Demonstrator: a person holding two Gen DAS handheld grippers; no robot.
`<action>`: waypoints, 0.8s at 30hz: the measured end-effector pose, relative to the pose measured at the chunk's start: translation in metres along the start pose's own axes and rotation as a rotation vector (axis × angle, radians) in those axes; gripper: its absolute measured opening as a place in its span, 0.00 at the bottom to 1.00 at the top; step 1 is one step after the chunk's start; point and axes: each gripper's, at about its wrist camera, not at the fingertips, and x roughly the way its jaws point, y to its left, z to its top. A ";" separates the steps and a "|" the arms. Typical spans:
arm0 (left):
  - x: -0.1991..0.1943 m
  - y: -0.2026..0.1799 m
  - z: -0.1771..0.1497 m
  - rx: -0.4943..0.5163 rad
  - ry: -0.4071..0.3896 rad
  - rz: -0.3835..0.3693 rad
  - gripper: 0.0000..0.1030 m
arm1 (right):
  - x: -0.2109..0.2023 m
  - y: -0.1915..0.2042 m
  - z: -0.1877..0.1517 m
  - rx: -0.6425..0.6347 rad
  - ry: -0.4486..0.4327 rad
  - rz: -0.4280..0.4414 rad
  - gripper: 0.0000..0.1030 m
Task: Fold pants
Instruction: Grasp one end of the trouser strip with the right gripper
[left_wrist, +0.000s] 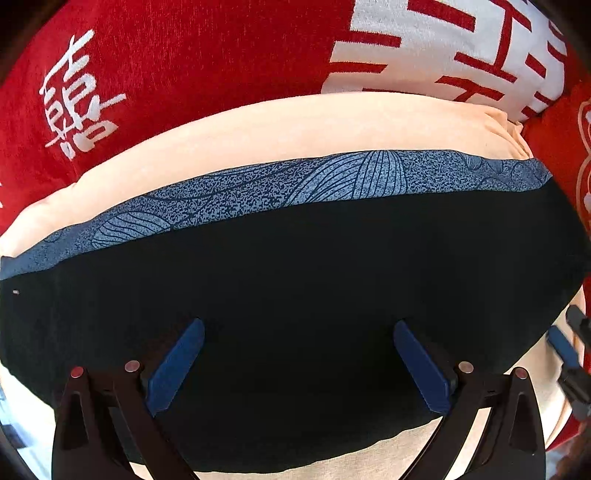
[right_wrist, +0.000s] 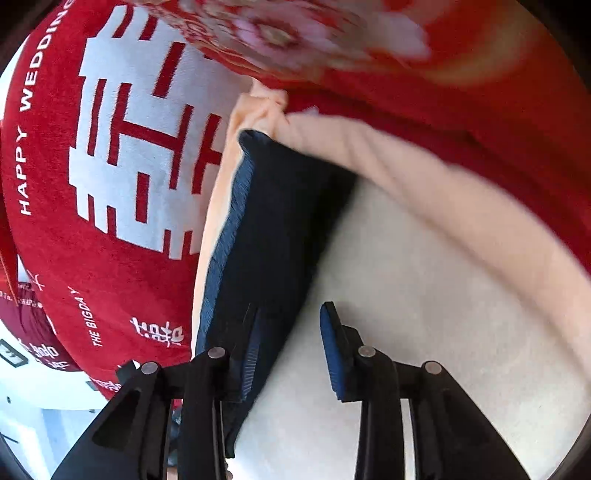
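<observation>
The pants (left_wrist: 295, 280) are dark navy with a light blue patterned band (left_wrist: 280, 188) along the far edge. They lie folded flat on a cream cushion (left_wrist: 295, 125). My left gripper (left_wrist: 299, 332) is open just above the dark cloth, blue pads (left_wrist: 177, 365) wide apart. In the right wrist view the pants (right_wrist: 280, 221) lie as a narrow stack at the left. My right gripper (right_wrist: 291, 325) is open beside their edge, its left finger hidden behind the cloth and its right pad (right_wrist: 332, 350) over the cream cushion (right_wrist: 424, 314). The right gripper also shows in the left wrist view (left_wrist: 569, 350).
Red pillows with white characters (left_wrist: 155, 74) stand behind the cushion. A red blanket with white wedding print (right_wrist: 110, 166) lies left of the pants. A red floral cloth (right_wrist: 314, 33) hangs at the top. White furniture (right_wrist: 44, 387) shows low left.
</observation>
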 end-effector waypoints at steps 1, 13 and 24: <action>0.000 -0.001 0.000 0.009 -0.003 0.007 1.00 | 0.003 -0.003 -0.003 0.009 -0.007 0.027 0.38; -0.003 -0.010 -0.007 -0.009 -0.012 0.029 1.00 | 0.032 0.013 0.023 -0.095 -0.083 0.077 0.39; -0.025 -0.017 0.001 0.061 -0.071 -0.022 0.79 | 0.031 0.030 0.034 -0.038 -0.056 0.111 0.14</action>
